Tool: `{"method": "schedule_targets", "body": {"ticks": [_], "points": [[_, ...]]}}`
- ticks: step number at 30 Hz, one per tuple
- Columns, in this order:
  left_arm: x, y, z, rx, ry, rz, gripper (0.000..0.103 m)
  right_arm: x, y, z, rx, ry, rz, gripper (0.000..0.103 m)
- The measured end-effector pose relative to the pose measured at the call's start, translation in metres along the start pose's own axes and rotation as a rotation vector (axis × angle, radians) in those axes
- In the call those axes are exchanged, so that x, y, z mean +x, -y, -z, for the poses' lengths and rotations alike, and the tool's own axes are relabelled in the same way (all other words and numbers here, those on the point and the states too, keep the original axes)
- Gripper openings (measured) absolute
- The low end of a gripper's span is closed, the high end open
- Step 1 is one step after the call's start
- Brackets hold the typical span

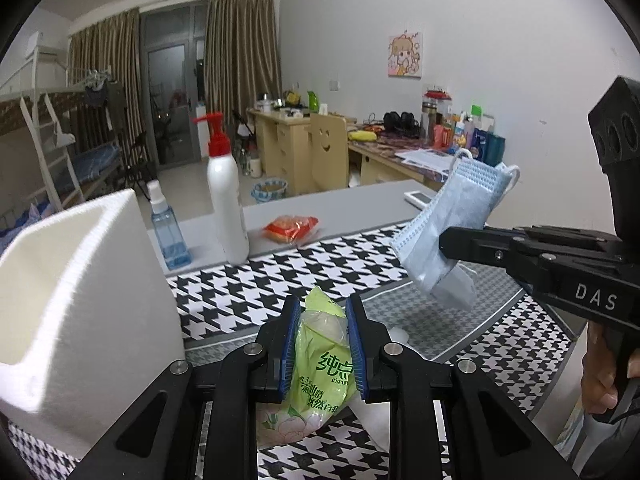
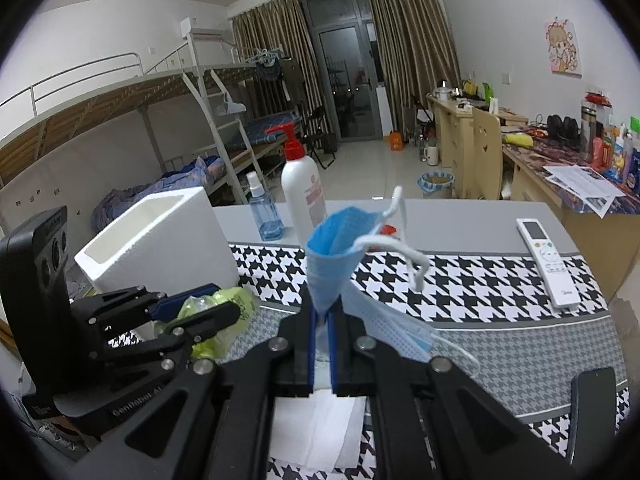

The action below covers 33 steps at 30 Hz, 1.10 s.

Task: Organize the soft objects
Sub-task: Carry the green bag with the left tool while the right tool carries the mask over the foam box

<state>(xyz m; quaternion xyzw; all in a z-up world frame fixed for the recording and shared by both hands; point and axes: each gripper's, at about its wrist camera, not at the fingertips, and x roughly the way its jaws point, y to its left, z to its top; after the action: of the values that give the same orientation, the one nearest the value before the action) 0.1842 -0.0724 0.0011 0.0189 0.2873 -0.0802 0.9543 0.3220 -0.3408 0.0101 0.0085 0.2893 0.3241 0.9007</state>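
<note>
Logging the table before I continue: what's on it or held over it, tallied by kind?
Bottles: 2, pump bottle, spray bottle
Soft items held: 2, tissue pack, mask
Bin: 1
Snack packet: 1
Remote: 1
Total: 7

Both grippers — left gripper [image 1: 323, 334], right gripper [image 2: 321, 346] — clamped.

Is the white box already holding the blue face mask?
No, the face mask is pinched in the right gripper, above the table, apart from the white box.
</note>
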Motion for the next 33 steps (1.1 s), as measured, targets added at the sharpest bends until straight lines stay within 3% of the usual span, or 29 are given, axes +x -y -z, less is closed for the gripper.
{"method": "schedule_targets", "body": {"ticks": [19,33], "points": [[-0.046,-0.002,-0.012,0.032,0.09,-0.016,0.025,-0.035,-0.024,-0.007,-0.024,0.114,-0.024,0.008],[-0.074,-0.012,-0.022,0.057,0.167,-0.024,0.025,-0.037,-0.041,-0.016,-0.046,0.174,-0.038,0.008]]}}
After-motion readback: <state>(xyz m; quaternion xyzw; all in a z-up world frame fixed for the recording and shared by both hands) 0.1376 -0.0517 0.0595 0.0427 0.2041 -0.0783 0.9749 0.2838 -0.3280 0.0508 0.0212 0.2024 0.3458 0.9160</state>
